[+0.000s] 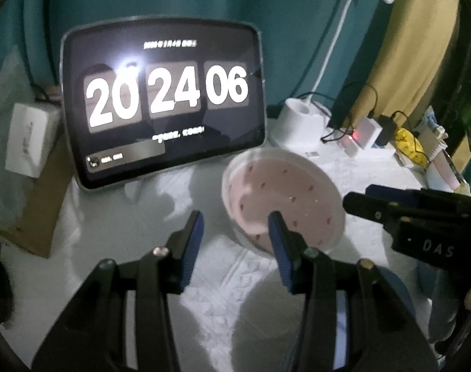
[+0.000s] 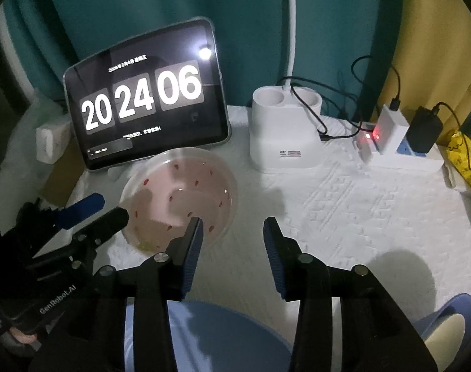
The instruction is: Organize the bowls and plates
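A pink plate (image 1: 285,195) with small red specks lies on the white tablecloth in front of a tablet. My left gripper (image 1: 235,220) is open at the plate's left rim, its right finger (image 1: 277,232) over the plate's near edge, and no pad presses on anything. In the right wrist view the same plate (image 2: 179,195) sits left of centre. My right gripper (image 2: 234,223) is open at its near right rim, with cloth between the pads. The left gripper (image 2: 111,207) shows at the plate's left side, the right gripper (image 1: 359,197) at its right. A blue dish (image 2: 220,338) lies under my right gripper.
A tablet (image 2: 145,99) showing a flip clock leans at the back. A white lamp base (image 2: 285,133) stands right of it, with chargers and cables (image 2: 390,130) further right. Another blue dish (image 2: 452,319) is at the lower right. A cardboard box (image 1: 40,204) lies left.
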The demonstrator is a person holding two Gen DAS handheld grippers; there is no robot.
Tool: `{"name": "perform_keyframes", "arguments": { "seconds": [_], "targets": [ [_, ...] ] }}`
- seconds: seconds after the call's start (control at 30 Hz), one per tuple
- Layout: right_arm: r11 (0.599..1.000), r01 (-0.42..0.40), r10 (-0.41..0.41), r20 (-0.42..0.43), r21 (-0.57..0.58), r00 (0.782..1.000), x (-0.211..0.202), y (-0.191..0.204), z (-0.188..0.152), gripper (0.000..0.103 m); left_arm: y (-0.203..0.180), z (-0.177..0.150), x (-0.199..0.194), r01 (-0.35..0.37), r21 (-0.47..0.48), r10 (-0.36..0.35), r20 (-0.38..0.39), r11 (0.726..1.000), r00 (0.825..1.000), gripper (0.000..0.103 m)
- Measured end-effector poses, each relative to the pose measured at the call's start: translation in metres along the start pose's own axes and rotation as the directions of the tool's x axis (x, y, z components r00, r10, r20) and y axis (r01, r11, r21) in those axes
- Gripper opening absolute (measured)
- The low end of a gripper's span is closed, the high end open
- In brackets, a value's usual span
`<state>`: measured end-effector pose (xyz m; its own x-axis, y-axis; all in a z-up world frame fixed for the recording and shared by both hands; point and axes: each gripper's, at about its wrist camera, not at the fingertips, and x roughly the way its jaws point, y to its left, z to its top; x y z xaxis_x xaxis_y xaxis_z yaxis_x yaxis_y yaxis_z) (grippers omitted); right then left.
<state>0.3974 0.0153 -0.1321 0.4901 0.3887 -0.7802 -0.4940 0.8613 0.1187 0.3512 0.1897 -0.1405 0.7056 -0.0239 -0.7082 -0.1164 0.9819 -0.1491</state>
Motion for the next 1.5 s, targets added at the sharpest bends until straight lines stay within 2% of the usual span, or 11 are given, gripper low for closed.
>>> {"name": "perform_keyframes", "arguments": {
  "seconds": [0.07,0.17,0.2,0.73,0.8,0.83,0.9,0.93,0.97,1.17,1.5],
  "targets": [
    [1.0,0.0,0.001,-0.016,0.025,1.0,0.009,-0.001,0.001,0.043,0.003,0.0,0.007,0.004,-0.012,-0.004,-0.015,1.0,1.0,0.05],
    [0.998,0.007,-0.004,-0.042,0.068,0.999,0.023,-0.004,0.001,0.043,0.005,-0.001,0.015,0.015,-0.019,-0.016,-0.025,1.0,1.0,0.064],
    [0.997,0.009,-0.005,-0.051,0.079,0.999,0.028,-0.005,0.001,0.043,0.005,-0.001,0.018,0.017,-0.021,-0.018,-0.03,1.0,0.999,0.066],
    [0.995,0.001,0.009,-0.105,0.095,0.994,0.077,0.0,-0.004,0.043,0.004,-0.001,0.036,-0.019,0.0,0.019,-0.056,1.0,0.998,0.065],
    [0.995,0.003,0.007,-0.105,0.097,0.994,0.082,0.0,-0.006,0.042,0.006,-0.001,0.037,-0.008,-0.002,0.008,-0.052,1.0,0.999,0.063],
    [0.995,-0.003,0.012,-0.09,0.101,0.996,0.082,0.0,-0.007,0.04,0.005,-0.001,0.037,0.002,-0.003,-0.003,-0.052,1.0,0.999,0.057],
    [0.995,-0.02,0.027,-0.074,0.095,0.997,0.082,0.002,-0.008,0.031,0.002,-0.001,0.037,0.019,0.009,-0.018,-0.049,1.0,0.999,0.047],
    [0.996,-0.029,0.035,-0.07,0.085,0.997,0.082,0.005,-0.009,0.022,-0.001,-0.002,0.037,0.027,0.018,-0.026,-0.05,0.999,0.998,0.038],
    [0.997,-0.025,0.029,-0.064,0.07,0.998,0.082,0.009,-0.009,0.02,-0.003,-0.003,0.038,0.028,0.026,-0.027,-0.054,0.999,0.998,0.031],
    [0.998,-0.007,0.01,-0.046,0.058,0.999,0.08,0.019,-0.013,0.018,-0.003,-0.004,0.035,0.027,0.022,-0.026,-0.042,0.999,0.999,0.023],
    [0.996,-0.032,0.034,-0.016,0.085,0.999,0.051,0.008,-0.018,0.017,-0.014,-0.001,0.01,0.023,0.046,-0.023,0.007,0.999,1.0,0.023]
  ]
}}
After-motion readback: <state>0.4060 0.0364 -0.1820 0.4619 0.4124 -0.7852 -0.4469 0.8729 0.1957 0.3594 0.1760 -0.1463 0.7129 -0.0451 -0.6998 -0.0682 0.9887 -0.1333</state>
